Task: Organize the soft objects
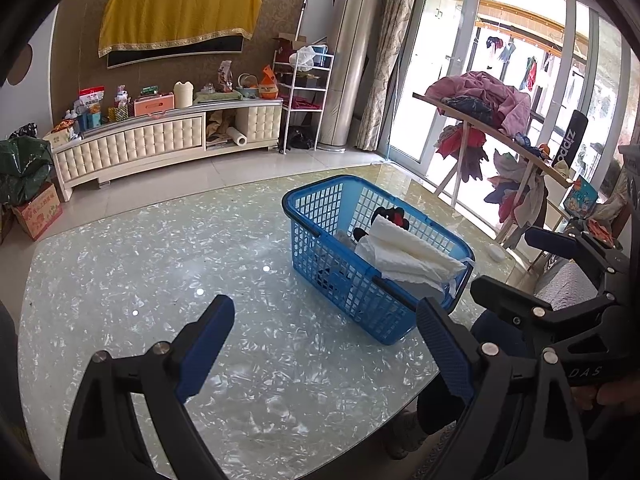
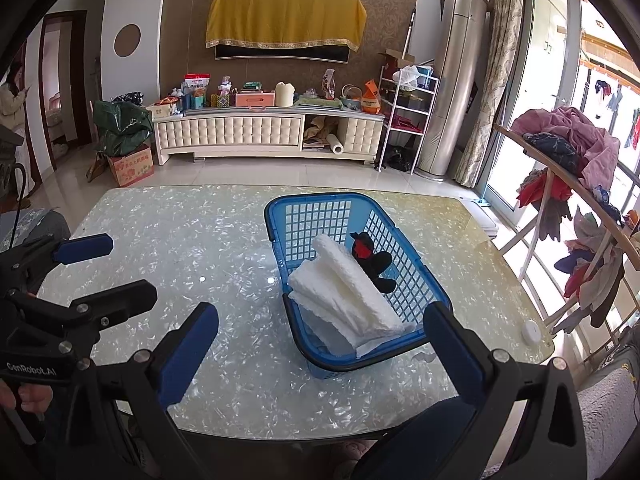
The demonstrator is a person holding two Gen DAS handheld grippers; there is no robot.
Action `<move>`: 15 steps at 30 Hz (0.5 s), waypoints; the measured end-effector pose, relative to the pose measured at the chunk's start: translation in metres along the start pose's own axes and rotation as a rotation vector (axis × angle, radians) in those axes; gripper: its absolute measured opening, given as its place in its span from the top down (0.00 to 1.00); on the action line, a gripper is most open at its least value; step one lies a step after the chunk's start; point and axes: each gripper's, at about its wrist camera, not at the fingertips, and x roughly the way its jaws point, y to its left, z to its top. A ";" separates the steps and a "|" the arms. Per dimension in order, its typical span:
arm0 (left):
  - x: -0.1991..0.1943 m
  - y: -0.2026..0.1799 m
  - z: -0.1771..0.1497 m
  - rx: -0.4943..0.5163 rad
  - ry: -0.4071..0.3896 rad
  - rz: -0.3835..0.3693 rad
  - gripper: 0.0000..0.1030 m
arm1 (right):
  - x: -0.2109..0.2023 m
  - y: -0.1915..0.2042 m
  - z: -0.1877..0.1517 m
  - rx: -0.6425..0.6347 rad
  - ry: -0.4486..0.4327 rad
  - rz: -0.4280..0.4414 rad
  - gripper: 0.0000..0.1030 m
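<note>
A blue plastic basket (image 1: pixel 320 204) (image 2: pixel 316 224) stands on the pearly glass table (image 1: pixel 160 260) (image 2: pixel 180 240). Inside it lies a folded white towel (image 1: pixel 404 252) (image 2: pixel 352 292), with a black and red soft item (image 1: pixel 390 216) (image 2: pixel 370 256) behind it. My left gripper (image 1: pixel 325 306) (image 2: pixel 130 266) hovers open over the table, just short of the basket's near-left side, and holds nothing. My right gripper (image 2: pixel 322 312) (image 1: pixel 504 262) is open too and empty, in front of the basket's near end. Lower basket contents are hidden under the towel.
A wooden rack piled with clothes (image 1: pixel 492 108) (image 2: pixel 568 140) stands right of the table by the glass doors. A small white round object (image 2: pixel 530 332) lies near the table's right edge. A cluttered TV cabinet (image 2: pixel 240 136) lines the far wall. A person (image 2: pixel 12 96) stands far left.
</note>
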 end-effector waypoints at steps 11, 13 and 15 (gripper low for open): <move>0.003 0.000 0.000 -0.001 0.006 0.013 0.11 | 0.001 -0.002 0.001 -0.006 0.007 0.007 0.00; 0.003 0.000 -0.001 -0.002 0.008 0.011 0.11 | 0.001 -0.002 0.001 -0.005 0.007 0.008 0.00; 0.003 0.000 -0.002 -0.002 0.008 0.008 0.11 | 0.001 -0.002 0.001 -0.005 0.007 0.008 0.00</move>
